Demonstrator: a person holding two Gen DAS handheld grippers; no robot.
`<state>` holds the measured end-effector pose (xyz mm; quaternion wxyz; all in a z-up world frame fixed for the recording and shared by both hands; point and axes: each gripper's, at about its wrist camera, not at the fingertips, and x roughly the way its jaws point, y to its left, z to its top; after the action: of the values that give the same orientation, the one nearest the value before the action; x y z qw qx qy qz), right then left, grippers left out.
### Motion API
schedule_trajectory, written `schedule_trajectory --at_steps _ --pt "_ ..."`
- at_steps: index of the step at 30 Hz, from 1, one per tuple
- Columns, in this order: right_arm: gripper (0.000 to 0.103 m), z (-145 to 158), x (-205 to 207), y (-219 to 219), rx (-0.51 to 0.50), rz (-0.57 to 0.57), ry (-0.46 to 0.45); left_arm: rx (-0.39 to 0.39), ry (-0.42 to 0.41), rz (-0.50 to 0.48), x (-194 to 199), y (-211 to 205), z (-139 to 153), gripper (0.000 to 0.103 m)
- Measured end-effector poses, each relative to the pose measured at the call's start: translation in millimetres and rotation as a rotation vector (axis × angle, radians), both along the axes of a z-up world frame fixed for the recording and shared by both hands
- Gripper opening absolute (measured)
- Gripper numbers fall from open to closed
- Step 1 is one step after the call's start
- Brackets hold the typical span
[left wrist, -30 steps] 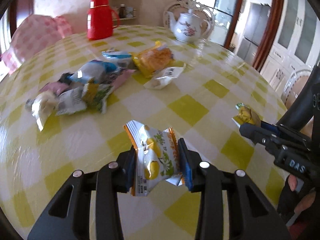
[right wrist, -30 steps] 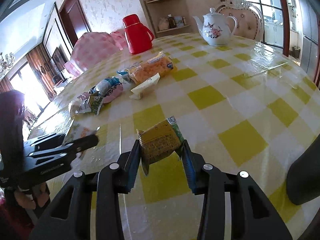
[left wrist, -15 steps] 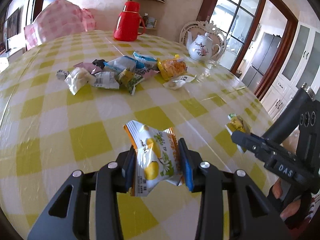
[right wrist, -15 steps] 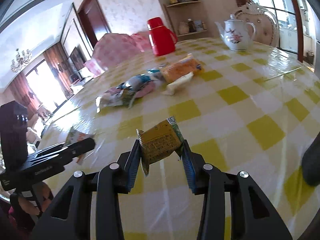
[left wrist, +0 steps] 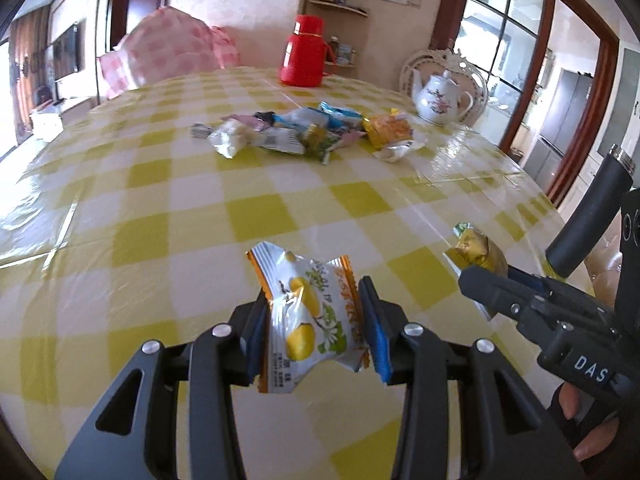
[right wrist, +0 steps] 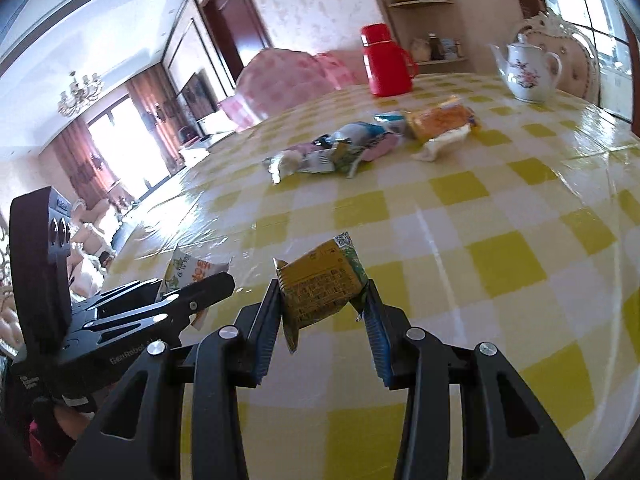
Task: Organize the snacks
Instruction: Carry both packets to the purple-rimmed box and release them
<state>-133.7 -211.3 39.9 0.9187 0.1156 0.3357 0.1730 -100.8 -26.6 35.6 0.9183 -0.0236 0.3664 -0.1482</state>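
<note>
My left gripper (left wrist: 314, 320) is shut on a white and orange snack packet with yellow fruit printed on it (left wrist: 310, 320), held above the near part of the table. My right gripper (right wrist: 324, 312) is shut on a small gold and green snack packet (right wrist: 320, 282), also held above the table. Each gripper shows in the other's view: the right one with its gold packet (left wrist: 478, 254) at the right of the left wrist view, the left one with its packet (right wrist: 188, 272) at the left of the right wrist view. A pile of several snack packets (left wrist: 308, 132) lies farther back on the table.
The round table has a yellow and white checked cloth (left wrist: 256, 216). A red thermos (left wrist: 304, 52) and a white floral teapot (left wrist: 440, 98) stand at the far side. A pink checked cover (left wrist: 168, 52) is at the back left. An ornate chair (right wrist: 576, 60) stands behind the teapot.
Both grippers have drawn back from the snack pile toward the near table edge and tilted up, each still holding its packet. The pile now looks farther away.
</note>
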Motion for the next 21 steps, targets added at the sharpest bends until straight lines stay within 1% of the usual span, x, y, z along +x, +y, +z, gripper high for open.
schedule_trajectory --at_steps 10,13,21 --pt "0.041 14.5 -21.3 45.8 -0.038 0.087 -0.032 0.022 -0.039 0.089 -46.0 48.6 15.3 0.042" --pt "0.041 17.6 -28.8 65.9 -0.055 0.131 -0.042 0.034 -0.044 0.127 -58.0 67.5 17.6 0.042" --pt "0.041 19.1 -54.2 138.0 -0.109 0.280 -0.067 0.045 -0.061 0.255 -93.6 129.9 27.4 0.042"
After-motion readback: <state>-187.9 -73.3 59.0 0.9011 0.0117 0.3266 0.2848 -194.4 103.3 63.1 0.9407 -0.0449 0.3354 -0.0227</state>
